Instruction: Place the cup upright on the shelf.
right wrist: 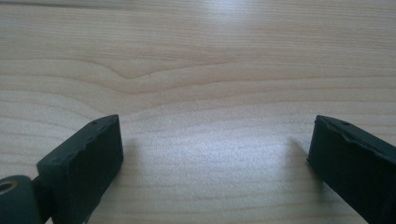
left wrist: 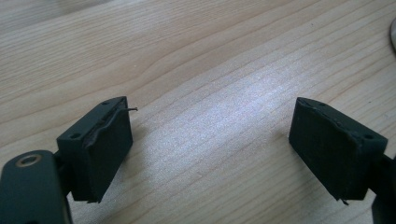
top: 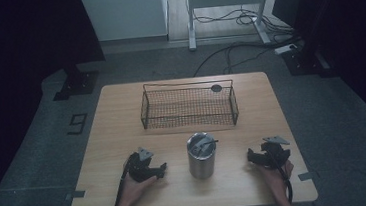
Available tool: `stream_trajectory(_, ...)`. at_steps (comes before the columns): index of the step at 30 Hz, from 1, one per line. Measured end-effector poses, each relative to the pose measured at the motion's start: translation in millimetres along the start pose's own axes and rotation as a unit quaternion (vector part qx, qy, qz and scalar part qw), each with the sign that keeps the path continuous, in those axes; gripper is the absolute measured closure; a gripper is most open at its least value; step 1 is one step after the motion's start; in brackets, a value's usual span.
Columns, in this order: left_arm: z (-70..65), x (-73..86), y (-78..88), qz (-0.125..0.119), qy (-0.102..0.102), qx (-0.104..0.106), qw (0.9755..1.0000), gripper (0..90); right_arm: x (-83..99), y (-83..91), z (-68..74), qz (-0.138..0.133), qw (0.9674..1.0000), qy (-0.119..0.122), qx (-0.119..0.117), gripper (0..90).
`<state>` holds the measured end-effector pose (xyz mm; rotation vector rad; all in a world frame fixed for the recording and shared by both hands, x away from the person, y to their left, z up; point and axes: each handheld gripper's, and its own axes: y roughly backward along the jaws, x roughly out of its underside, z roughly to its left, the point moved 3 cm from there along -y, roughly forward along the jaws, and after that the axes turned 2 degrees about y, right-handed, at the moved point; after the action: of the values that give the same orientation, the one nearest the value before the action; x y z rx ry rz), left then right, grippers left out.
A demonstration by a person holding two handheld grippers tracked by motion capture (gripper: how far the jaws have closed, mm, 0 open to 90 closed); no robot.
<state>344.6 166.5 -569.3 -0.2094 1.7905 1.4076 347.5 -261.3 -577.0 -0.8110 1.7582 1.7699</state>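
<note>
A steel cup (top: 201,156) stands upright on the desk between both sets of jaws; a wire basket (top: 189,106) sits beyond them.

Wooden table (top: 117,119) carries a wire basket (top: 189,107) and, seemingly, a steel cup (top: 202,156)

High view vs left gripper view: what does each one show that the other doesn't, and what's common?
High view alone: the wire basket at the far side of the table, a metal cup with a utensil inside between the two grippers, the right gripper, both forearms, and the floor with cables.

Left gripper view alone: a close look at the left gripper, its two black jaws wide apart with bare wood grain between them, one pad's edge peeling.

Shared: the wooden table and the left gripper itself.
</note>
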Motion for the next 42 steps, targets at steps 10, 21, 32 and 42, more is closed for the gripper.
stream_trajectory(10,0.7,-0.3,-0.3,0.0,-0.001,0.002,1.0,13.0,1.2,1.2,-2.2,0.001,0.9998,0.012,-0.015,2.9)
stream_trajectory(21,2.7,-0.9,-0.1,-0.001,0.012,-0.009,0.9999,14.5,1.2,1.9,-3.3,-0.003,0.9995,0.02,-0.024,5.8)
stream_trajectory(32,10.7,-3.2,16.5,-0.028,0.042,-0.012,0.9986,15.0,1.0,1.9,-4.0,-0.005,0.9996,0.019,-0.023,6.9)
stream_trajectory(42,-7.3,-33.8,49.3,-0.075,0.038,-0.011,0.9964,13.2,0.8,1.8,-5.7,-0.006,0.9994,0.021,-0.025,8.1)
